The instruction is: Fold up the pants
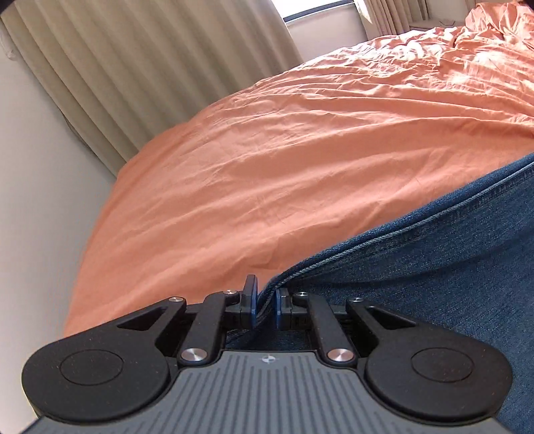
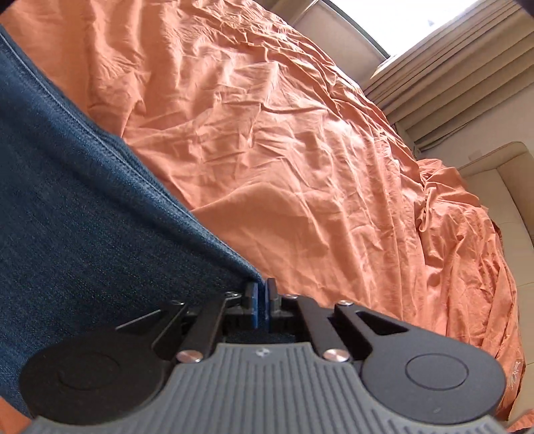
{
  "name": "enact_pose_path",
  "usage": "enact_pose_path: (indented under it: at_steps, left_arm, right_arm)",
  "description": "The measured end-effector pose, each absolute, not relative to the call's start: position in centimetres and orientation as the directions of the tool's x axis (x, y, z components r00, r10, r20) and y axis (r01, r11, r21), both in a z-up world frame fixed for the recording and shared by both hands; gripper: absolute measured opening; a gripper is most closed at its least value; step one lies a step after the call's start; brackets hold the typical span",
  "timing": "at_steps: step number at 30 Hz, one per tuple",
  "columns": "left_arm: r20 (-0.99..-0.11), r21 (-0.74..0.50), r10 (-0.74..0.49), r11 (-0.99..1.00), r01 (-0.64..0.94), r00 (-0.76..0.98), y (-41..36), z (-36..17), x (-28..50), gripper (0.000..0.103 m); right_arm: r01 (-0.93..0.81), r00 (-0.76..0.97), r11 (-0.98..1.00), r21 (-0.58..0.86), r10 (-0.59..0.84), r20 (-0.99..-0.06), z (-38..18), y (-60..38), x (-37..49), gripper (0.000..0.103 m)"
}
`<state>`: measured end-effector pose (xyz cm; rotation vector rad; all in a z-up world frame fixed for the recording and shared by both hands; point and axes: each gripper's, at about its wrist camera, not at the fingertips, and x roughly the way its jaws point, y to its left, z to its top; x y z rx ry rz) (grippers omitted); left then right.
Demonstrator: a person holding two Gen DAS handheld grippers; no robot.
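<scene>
Blue denim pants (image 1: 434,260) stretch away to the right in the left wrist view, lying over an orange bed sheet (image 1: 267,167). My left gripper (image 1: 265,303) is shut on the seamed edge of the denim, which sits pinched between its blue pads. In the right wrist view the same pants (image 2: 83,200) fill the left side, with a stitched seam running along their edge. My right gripper (image 2: 262,300) is shut on a corner of the denim at that edge. The cloth looks taut between the two grips.
The wrinkled orange sheet (image 2: 300,167) covers the whole bed. Beige curtains (image 1: 133,66) and a bright window (image 2: 417,20) stand behind it. A pale wall (image 1: 33,200) borders the bed's left side, and a cream padded piece of furniture (image 2: 500,173) stands at the right.
</scene>
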<state>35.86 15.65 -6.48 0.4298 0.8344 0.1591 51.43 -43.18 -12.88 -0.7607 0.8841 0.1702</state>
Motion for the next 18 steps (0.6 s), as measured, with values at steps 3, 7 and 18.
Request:
enact_pose_path:
  at_steps: [3,7,18]
  left_arm:
    - [-0.678,0.432,0.319,0.902,0.008,0.662,15.4,-6.5,37.6,0.011]
    - [-0.717,0.433,0.317,0.900,0.040,0.621,15.0,-8.1,39.3,0.019]
    - [-0.694,0.258,0.264,0.960,-0.110,0.670,18.2,-4.8,33.7,0.090]
  right_arm:
    - [-0.407,0.632,0.740,-0.535,-0.194,-0.750,-14.2,-42.5,53.4,0.000]
    - [-0.408,0.563,0.745,-0.527,-0.249,-0.788,-17.8,-41.8,54.7,0.000]
    - [-0.148,0.608,0.938,-0.314,-0.164,-0.777,-12.8,-42.7,48.4,0.060]
